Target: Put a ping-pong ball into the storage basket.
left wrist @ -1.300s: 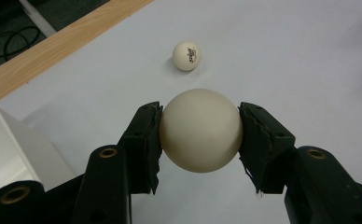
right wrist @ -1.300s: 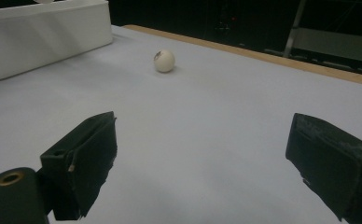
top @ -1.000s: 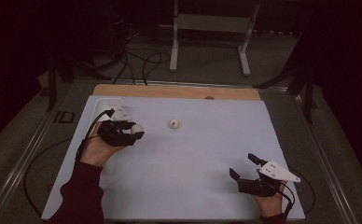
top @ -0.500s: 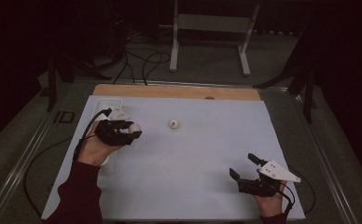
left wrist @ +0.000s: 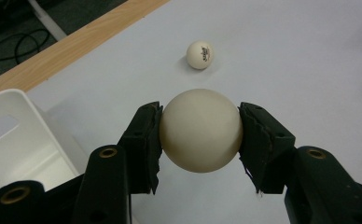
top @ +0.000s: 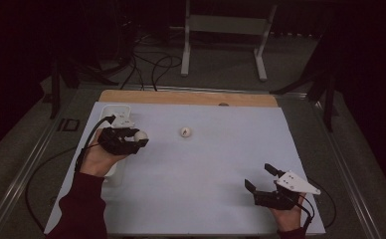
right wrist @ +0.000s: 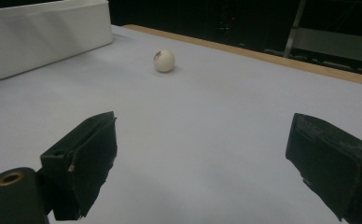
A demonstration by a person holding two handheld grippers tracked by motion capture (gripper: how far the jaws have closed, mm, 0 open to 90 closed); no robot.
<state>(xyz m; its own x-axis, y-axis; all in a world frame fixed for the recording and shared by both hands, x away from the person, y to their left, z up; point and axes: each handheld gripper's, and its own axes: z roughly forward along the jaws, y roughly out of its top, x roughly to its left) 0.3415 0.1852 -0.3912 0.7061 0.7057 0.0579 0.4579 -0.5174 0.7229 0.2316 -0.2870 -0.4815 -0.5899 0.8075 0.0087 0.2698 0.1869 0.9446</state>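
White bin (top: 112, 110) is sitting at the mat's (top: 211, 189) ten o'clock. Left gripper (top: 137, 139) is clamping a round, axisless ball (left wrist: 200, 130) between its pads, beside the bin. Right gripper (top: 260, 177) is gaping empty at five o'clock. Second ball (top: 185, 131) is lying toward twelve.

Your left hand (top: 101, 157) hides much of the white plastic bin (top: 112, 110); the print on the small white ball (top: 185, 131) is too small to read.
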